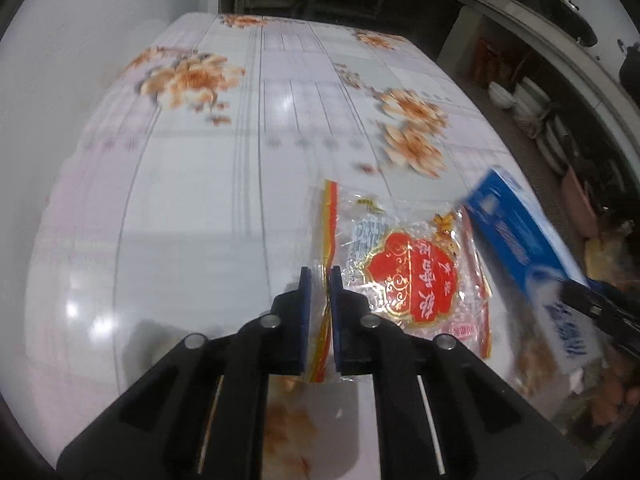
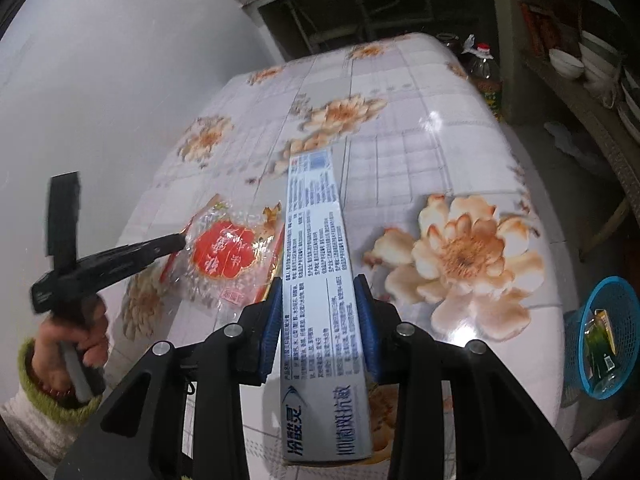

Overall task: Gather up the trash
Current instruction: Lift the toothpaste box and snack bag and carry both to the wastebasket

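Observation:
My left gripper [image 1: 320, 276] is shut on the edge of a clear plastic snack wrapper [image 1: 408, 276] with a red label, held just above the floral table. The wrapper also shows in the right wrist view [image 2: 224, 256], with the left gripper [image 2: 182, 242] pinching its left edge. My right gripper [image 2: 320, 284] is shut on a long blue-and-white toothpaste box [image 2: 316, 248], held lengthwise above the table. The box also shows in the left wrist view [image 1: 520, 240], at the right, next to the wrapper.
The table [image 2: 420, 152] has a glossy floral cloth and stands against a white wall on the left. A blue mesh waste basket [image 2: 604, 336] with some trash stands on the floor past the table's right edge. Shelves with bowls [image 2: 566, 62] and an oil bottle [image 2: 486, 76] lie beyond.

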{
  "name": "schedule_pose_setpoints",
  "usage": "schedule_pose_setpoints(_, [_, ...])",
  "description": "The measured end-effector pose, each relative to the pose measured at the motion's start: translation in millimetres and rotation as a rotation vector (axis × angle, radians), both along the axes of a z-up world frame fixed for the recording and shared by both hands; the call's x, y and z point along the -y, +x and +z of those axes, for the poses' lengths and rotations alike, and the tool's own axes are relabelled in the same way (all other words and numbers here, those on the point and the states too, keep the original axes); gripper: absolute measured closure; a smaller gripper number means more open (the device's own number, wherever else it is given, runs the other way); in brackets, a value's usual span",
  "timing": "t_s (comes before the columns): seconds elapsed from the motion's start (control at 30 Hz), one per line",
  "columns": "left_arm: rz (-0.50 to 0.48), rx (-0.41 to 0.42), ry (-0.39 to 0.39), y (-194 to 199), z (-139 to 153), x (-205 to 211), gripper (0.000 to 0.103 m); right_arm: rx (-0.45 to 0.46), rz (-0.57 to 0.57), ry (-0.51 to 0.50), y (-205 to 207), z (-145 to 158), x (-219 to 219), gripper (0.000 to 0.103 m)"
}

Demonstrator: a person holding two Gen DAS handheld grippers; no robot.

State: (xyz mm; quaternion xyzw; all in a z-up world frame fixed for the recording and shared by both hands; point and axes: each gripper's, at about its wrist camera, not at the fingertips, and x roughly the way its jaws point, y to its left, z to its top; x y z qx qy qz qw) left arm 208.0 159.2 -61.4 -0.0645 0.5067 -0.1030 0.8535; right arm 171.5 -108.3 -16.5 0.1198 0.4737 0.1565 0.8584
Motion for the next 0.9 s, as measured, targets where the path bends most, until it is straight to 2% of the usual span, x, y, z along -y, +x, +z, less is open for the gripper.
schedule_pose_setpoints(0.2, [-0.004, -0.033, -0.202, -33.7, 2.3, -0.3, 0.094, -0.029, 0.039, -0.022, -11.6, -11.3, -11.9, 0.069])
schedule_pose_setpoints(0.33, [-0.002, -0.068, -0.382, -38.7, -1.7, -3.5, 0.090, -0.011, 0.044, -0.054, -17.8, -9.3, -17.0, 0.069])
schedule_pose_setpoints(0.4, [0.011, -0.089, -0.418, -38.4, -6.8, -4.1, 0.082, -0.008, 0.043, -0.056, -18.7, -9.7, -17.8, 0.069])
schedule_pose_setpoints(0.5, [0.028, -0.137, -0.476, -36.6, -17.3, -3.9, 0.080, -0.006, 0.042, -0.056, -19.4, -10.0, -17.3, 0.069])
schedule_pose_setpoints(0.67, [-0.005, -0.169, -0.514, -34.5, -25.0, 7.1, 0.079, -0.008, 0.037, -0.043, -19.3, -10.8, -17.3, 0.069])
schedule_pose_setpoints(0.83, [-0.042, -0.157, -0.510, -34.0, -23.4, 20.4, 0.079, -0.005, 0.035, -0.033, -19.7, -11.1, -16.4, 0.069])
schedule_pose_setpoints(0.9, [-0.053, -0.142, -0.484, -34.0, -21.2, 26.1, 0.079, -0.005, 0.033, -0.025, -19.8, -11.2, -14.5, 0.069])
